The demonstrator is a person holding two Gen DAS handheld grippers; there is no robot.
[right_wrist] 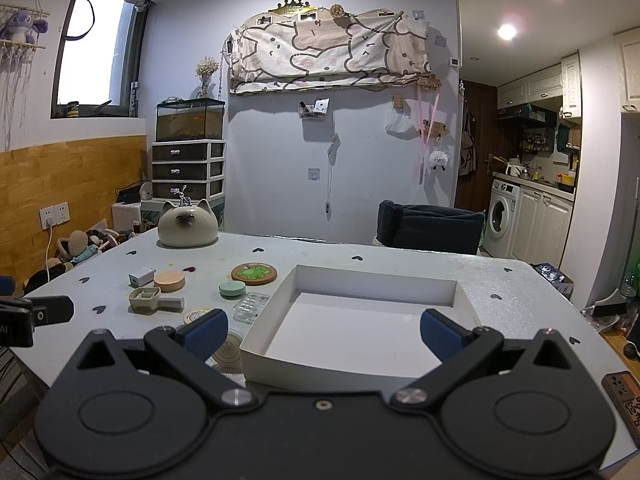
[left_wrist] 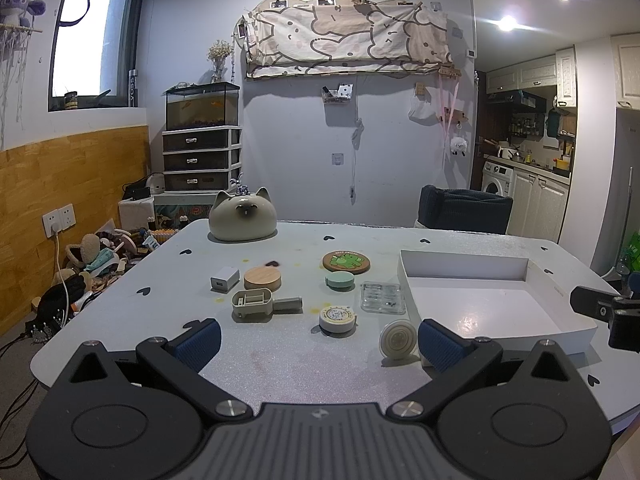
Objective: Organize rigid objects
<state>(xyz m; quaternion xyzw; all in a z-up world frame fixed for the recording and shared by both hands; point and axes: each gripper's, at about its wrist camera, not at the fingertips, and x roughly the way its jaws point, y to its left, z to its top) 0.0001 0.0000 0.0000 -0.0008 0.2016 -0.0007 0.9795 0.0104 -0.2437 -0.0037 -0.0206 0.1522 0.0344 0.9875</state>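
Hovering low over the near edge of the tabletop (left_wrist: pixel 280 360), the left gripper (left_wrist: pixel 319 340) points level toward 12 o'clock, fingers spread wide, holding nothing. A round beige disc (left_wrist: pixel 396 338) stands on edge at its 1 o'clock, just beside the right finger. The right gripper (right_wrist: pixel 324 334) hangs likewise, fingers apart and empty, over the white tray (right_wrist: pixel 256 350). Farther, at 11 o'clock, lie a labelled round tin (left_wrist: pixel 337 317), beige scoop (left_wrist: pixel 254 303), mint puck (left_wrist: pixel 339 280), clear case (left_wrist: pixel 382 297), wooden lid (left_wrist: pixel 262 278), white charger (left_wrist: pixel 225 279) and green coaster (left_wrist: pixel 346 261). Only the right view shows a brown box (right_wrist: pixel 624 398) at 3 o'clock.
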